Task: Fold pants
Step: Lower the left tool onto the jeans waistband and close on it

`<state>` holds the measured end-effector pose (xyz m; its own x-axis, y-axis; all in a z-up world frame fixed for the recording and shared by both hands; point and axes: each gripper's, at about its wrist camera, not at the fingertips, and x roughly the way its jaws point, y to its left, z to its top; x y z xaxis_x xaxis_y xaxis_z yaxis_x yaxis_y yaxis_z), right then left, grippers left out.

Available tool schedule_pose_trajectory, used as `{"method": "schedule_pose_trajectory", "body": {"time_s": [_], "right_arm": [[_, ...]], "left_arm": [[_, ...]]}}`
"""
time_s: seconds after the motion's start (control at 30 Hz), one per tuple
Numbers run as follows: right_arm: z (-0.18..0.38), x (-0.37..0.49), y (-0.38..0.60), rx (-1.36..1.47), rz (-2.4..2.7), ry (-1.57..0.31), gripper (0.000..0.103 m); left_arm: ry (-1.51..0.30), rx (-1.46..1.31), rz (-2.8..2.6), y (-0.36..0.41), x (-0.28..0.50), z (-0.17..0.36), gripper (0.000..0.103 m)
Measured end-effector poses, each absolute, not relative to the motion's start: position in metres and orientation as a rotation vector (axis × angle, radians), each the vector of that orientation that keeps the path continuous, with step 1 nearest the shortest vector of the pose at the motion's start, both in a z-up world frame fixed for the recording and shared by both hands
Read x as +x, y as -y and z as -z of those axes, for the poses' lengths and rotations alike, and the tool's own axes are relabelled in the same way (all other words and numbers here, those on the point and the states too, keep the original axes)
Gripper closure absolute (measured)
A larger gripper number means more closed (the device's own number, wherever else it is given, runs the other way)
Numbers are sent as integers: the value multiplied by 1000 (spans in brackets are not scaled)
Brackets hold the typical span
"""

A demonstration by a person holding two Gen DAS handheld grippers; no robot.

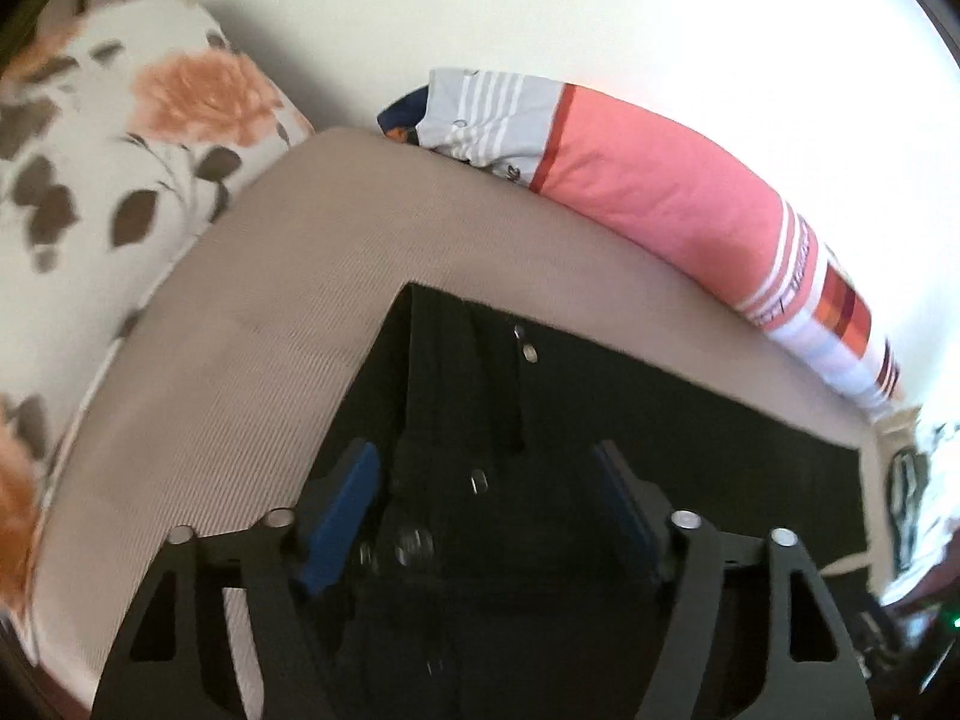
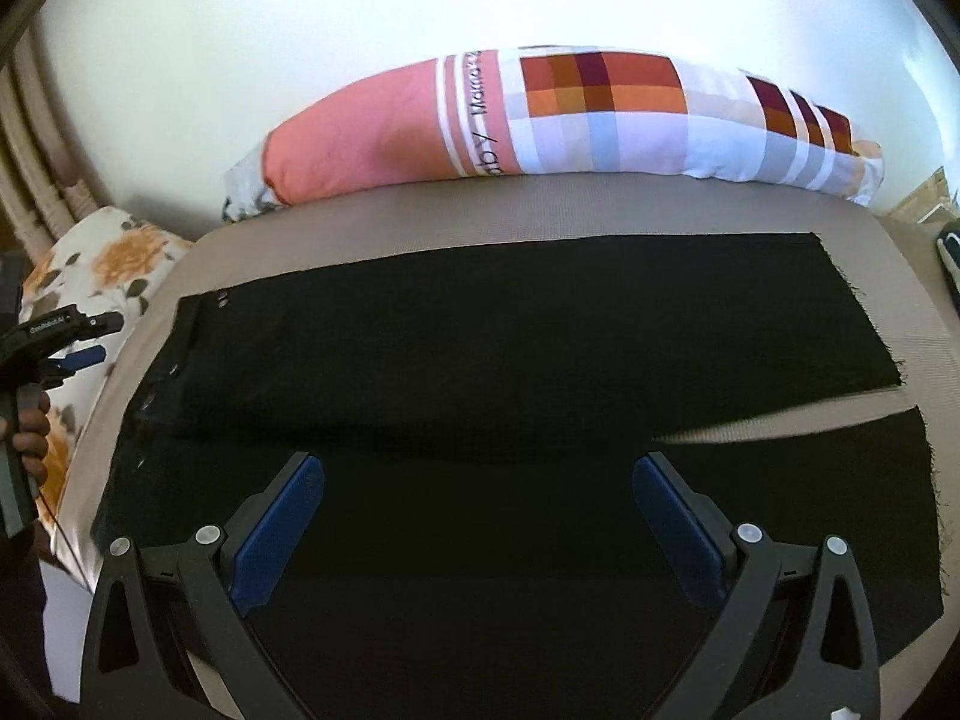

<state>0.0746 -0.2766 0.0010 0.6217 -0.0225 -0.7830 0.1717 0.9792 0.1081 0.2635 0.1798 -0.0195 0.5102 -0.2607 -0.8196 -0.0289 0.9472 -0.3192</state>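
Two tongs are mine, one in each hand, and both tilt steeply down over the black pants (image 2: 480, 372). My left tongs (image 1: 486, 480) hang above the waistband end, where the metal buttons and rivets glint between the blue pads; the jaws stand apart with the waistband fabric below the gap, and I cannot see the pads pressing on it, so they are released. In the right wrist view my left hand (image 2: 30, 426) shows at the far left edge, wrapped around the handle of those tongs, out beside the waist corner of the pants.

My right tongs (image 2: 480, 474) hover over the middle of the near leg, jaws spread wide, nothing clamped between the blue pads.

No container is in sight. The pants lie flat and lengthwise on a beige ribbed bed cover (image 2: 540, 210), waist to the left, legs running right, the two frayed hems parting into a narrow wedge of bare cover near the right side.

Along the far edge of the cover a long pink and checked pillow (image 2: 540, 126) lies against the white wall (image 2: 480, 0), apart from the pants by a strip of bare cover. A flowered pillow (image 1: 120, 150) sits past the waist end, off the left corner. Bare cover rims the pants on the far and waist sides.
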Motion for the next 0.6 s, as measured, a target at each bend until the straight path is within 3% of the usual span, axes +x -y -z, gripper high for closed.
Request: {"method": "schedule_pose_trajectory", "body": {"time_s": [0.07,0.17,0.43,0.6], "right_arm": [[4,86,276,175,121,-908,0],[12,100,274,171,127,-938,0],[31,130,259,144,116,-994,0],[37,148,250,135,102,-1000,0]], "left_arm": [[-1057,-358,199,-191,287,32,46],[-1103,-439,274,-204,315,53,57],[-1176,-567,385,-232,365,102,57],[-1181,-627,494,-232,381,116,67]]}}
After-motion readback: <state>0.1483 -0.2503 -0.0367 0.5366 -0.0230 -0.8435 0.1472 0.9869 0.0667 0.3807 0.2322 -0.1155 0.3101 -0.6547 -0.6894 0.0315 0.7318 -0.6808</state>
